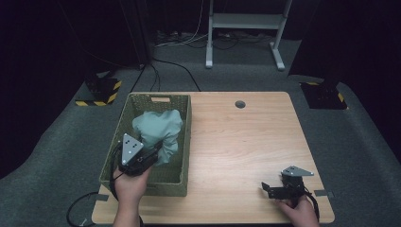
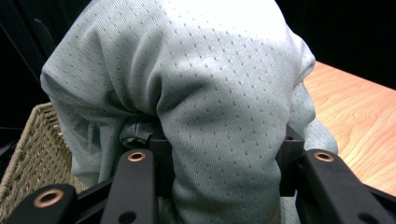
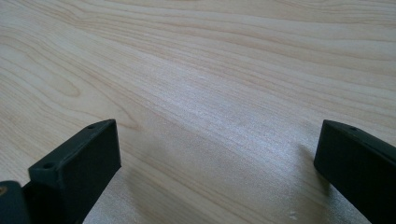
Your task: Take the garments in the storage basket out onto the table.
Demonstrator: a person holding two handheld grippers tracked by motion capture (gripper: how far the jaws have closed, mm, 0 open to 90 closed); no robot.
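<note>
A pale green dotted garment is bunched up over a woven basket at the table's left. My left gripper is shut on a fold of it, holding the cloth raised above the basket floor. In the left gripper view the garment bulges up between the two black jaws and hides the pads. My right gripper rests low on the table near its front right corner. Its jaws stand wide apart in the right gripper view, with nothing but bare wood between the fingers.
The wooden table has a round cable hole near its far edge. A white metal stand and cables lie on the grey floor behind. Yellow-black striped blocks sit on the floor at both sides.
</note>
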